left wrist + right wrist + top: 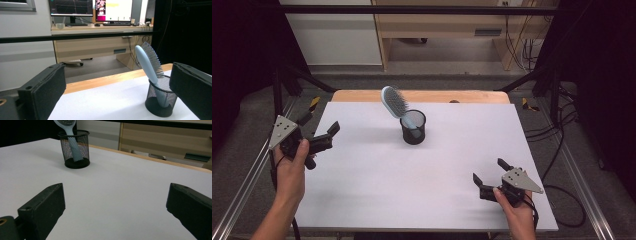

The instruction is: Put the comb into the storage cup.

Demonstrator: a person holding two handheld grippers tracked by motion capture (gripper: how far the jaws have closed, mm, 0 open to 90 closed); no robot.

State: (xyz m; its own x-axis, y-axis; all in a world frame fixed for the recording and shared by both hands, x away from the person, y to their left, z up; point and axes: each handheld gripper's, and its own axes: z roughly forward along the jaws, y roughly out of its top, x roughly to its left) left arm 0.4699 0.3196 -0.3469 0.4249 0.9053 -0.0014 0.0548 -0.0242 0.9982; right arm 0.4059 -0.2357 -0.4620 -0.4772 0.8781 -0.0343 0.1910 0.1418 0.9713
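A light blue hairbrush (392, 101) stands handle-down and leans left in a black mesh cup (413, 129) at the back middle of the white table (412, 185). My left gripper (319, 124) is open at the table's left edge with nothing between its jaws. The cup (160, 100) and the brush (146, 62) stand ahead of it, to the right. My right gripper (489, 170) is open and holds nothing near the front right. From it the cup (75, 150) with the brush handle (72, 145) stands far off at the upper left.
A wooden strip (422, 96) borders the table's far edge. Black frame bars (412, 10) cross behind it, and metal rails (242, 185) run along both sides. Cables (562, 150) lie on the floor at the right. A desk with monitors (100, 10) stands beyond.
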